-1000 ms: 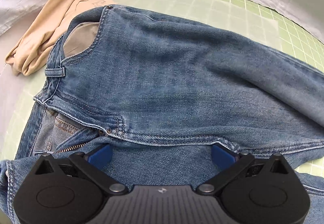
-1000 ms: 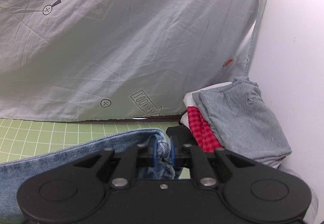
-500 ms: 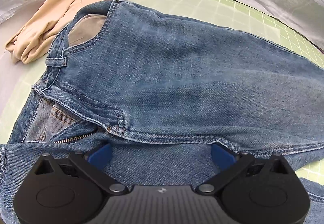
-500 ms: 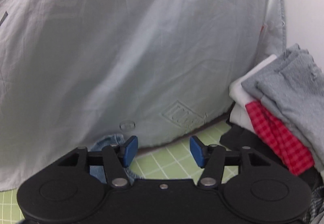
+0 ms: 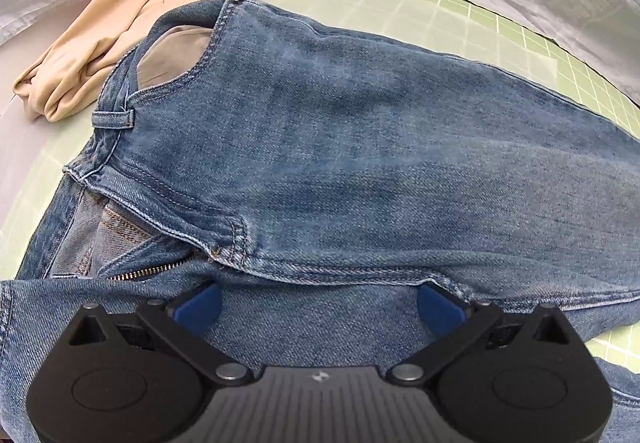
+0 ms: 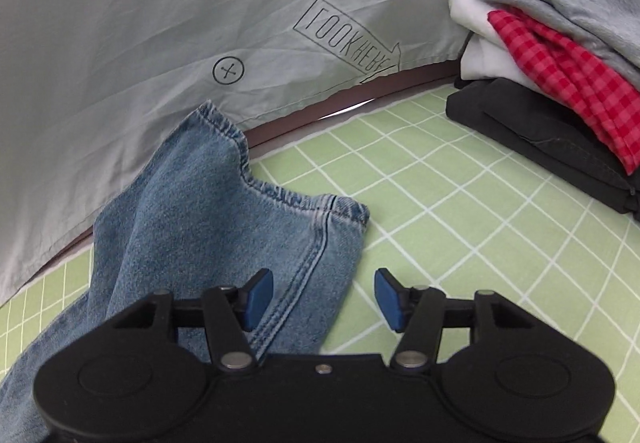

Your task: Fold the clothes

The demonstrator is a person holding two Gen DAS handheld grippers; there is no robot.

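Observation:
Blue jeans point(image 5: 340, 147) lie on the green grid mat point(image 5: 532, 43), one half folded over the other, with the waistband and open zipper at the left. My left gripper point(image 5: 318, 307) is open and hovers low over the crotch seam, its blue pads on either side of the denim. In the right wrist view the jeans' leg hems point(image 6: 240, 211) lie flat on the mat point(image 6: 480, 235). My right gripper point(image 6: 324, 299) is open and empty, just above the leg end, with its left pad over the denim.
A folded beige garment point(image 5: 92, 55) lies beside the jeans' waistband at the upper left. A stack of folded clothes point(image 6: 560, 55), grey, red check, white and black, sits at the right rear. A grey printed sheet point(image 6: 200, 23) hangs behind the mat.
My right gripper has opened and let go of the jeans' leg hem, which now lies on the mat; the view has tilted down. My left gripper has stayed open over the crotch.

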